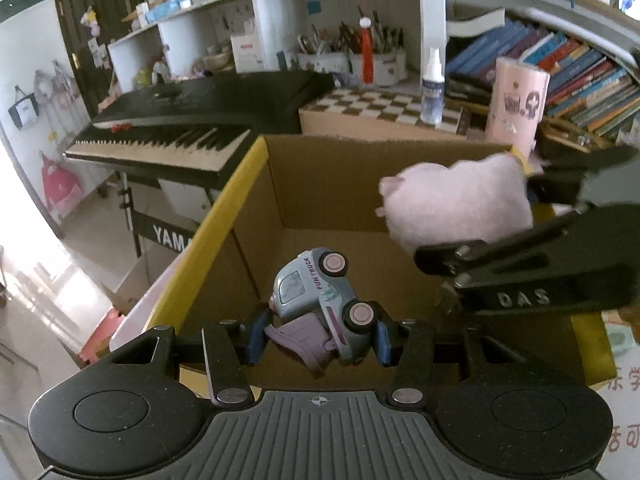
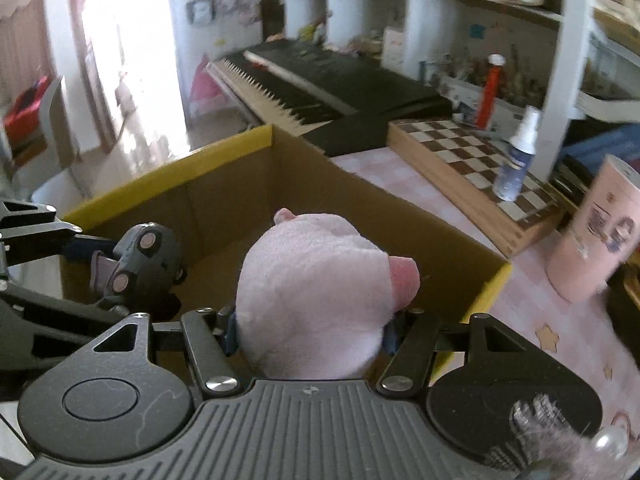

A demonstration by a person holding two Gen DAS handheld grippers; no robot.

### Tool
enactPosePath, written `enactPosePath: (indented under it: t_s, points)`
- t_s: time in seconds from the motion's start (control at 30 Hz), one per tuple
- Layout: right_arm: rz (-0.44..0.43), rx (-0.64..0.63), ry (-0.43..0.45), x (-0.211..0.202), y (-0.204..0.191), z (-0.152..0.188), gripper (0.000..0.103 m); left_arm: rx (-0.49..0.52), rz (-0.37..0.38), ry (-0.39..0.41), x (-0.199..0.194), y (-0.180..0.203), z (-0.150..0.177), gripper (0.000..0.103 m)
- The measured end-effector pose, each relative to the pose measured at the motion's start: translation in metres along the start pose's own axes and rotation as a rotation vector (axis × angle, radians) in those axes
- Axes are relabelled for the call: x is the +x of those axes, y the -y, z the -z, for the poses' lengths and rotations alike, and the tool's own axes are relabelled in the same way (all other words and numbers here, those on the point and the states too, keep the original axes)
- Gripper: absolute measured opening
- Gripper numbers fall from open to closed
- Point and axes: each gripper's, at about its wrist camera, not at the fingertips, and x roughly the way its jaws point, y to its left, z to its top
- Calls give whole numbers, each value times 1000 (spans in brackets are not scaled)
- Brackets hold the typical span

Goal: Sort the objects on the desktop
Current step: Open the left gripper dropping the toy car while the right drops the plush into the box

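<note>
My left gripper (image 1: 318,338) is shut on a grey-blue toy truck (image 1: 320,300) marked FUN TRUCK, holding it on its side above the open cardboard box (image 1: 320,184) with yellow rim. My right gripper (image 2: 310,332) is shut on a pink plush toy (image 2: 316,292), also above the box (image 2: 224,200). In the left wrist view the plush (image 1: 456,200) hangs at the right in the right gripper's black fingers (image 1: 460,256). In the right wrist view the truck (image 2: 144,264) shows at the left in the left gripper.
Behind the box lie a black keyboard (image 1: 192,120), a chessboard (image 1: 380,108) with a spray bottle (image 1: 433,88) on it, and a pink cylinder (image 1: 516,100). Books and pen holders fill the shelves. The table (image 2: 560,320) has a pink checked cover.
</note>
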Motion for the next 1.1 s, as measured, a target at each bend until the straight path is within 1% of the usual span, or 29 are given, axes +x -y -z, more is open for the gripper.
enactPosePath:
  t_s: [0.1, 0.33, 0.43, 0.53, 0.63, 0.7, 0.77, 1.0, 1.07, 1.1]
  points:
    - [-24, -44, -38, 11, 1, -5, 60, 7, -2, -15, 2, 1, 1, 49]
    - [-74, -138, -117, 27, -6, -15, 60, 26, -5, -23, 6, 5, 1, 50]
    - [-92, -148, -150, 33, -5, -18, 60, 35, -8, -21, 6, 7, 1, 49]
    - [-99, -152, -158, 34, -6, -17, 62, 24, 2, -17, 5, 7, 1, 50]
    - [-99, -134, -149, 32, -5, -17, 64, 21, -2, -5, 3, 6, 1, 52]
    - [-95, -119, -134, 29, -4, -17, 67, 18, -8, 6, 1, 5, 2, 52]
    - [-79, -107, -104, 25, -3, -17, 76, 9, -15, 18, -1, 3, 2, 60]
    - [-12, -24, -3, 3, -4, -21, 79, -27, -16, 73, -18, -6, 5, 63]
    - [13, -4, 30, -7, -6, -20, 79, -35, -19, 92, -23, -9, 6, 69]
    - [27, 6, 45, -12, -7, -19, 79, -39, -21, 106, -27, -11, 7, 71]
